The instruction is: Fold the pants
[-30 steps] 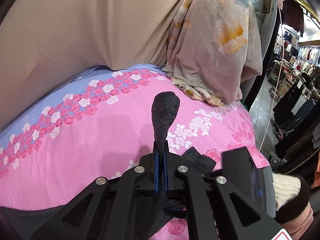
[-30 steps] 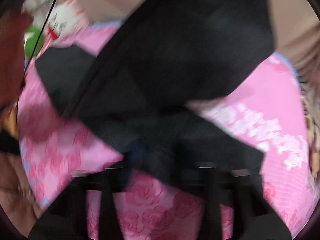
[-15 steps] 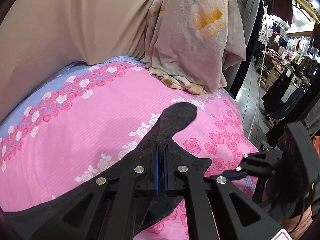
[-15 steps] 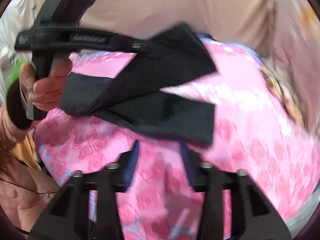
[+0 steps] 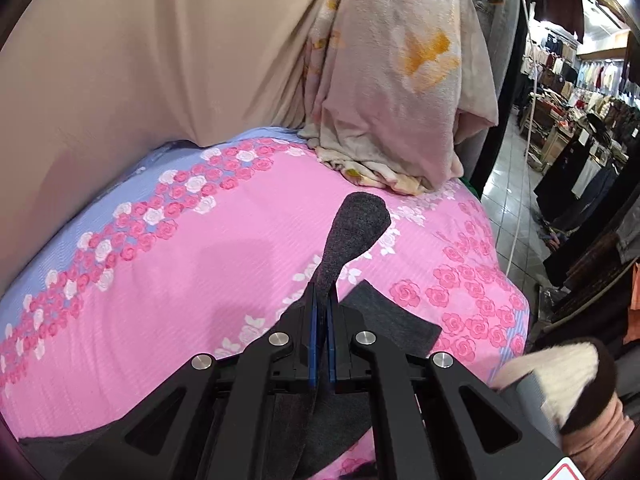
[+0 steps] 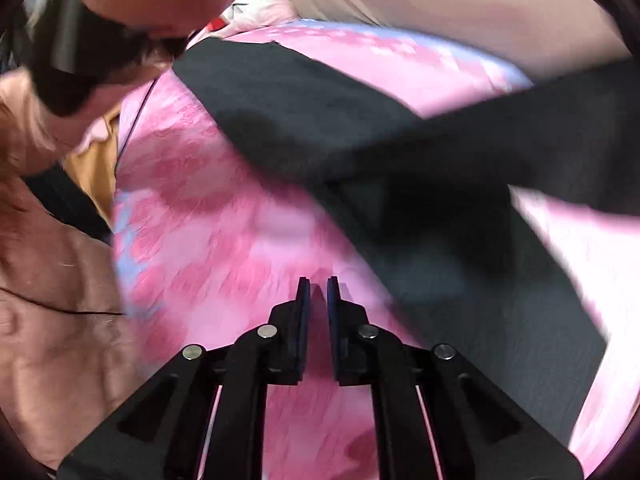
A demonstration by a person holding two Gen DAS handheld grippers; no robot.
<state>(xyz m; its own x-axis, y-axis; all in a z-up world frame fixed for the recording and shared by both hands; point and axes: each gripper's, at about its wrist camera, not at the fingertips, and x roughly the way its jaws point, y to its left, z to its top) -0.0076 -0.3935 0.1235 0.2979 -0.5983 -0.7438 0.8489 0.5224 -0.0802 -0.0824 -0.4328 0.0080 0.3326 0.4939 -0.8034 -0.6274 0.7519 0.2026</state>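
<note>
One gripper [image 5: 322,312] pinching pants [image 5: 356,228], other [image 6: 318,292] empty

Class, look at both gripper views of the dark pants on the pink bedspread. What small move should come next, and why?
Probably the right gripper should reach to the pants and pinch a free edge. Its jaws stand slightly apart with only bedspread between them, while the left gripper is clamped on a strip of the fabric. Folding likely needs both ends held.
</note>
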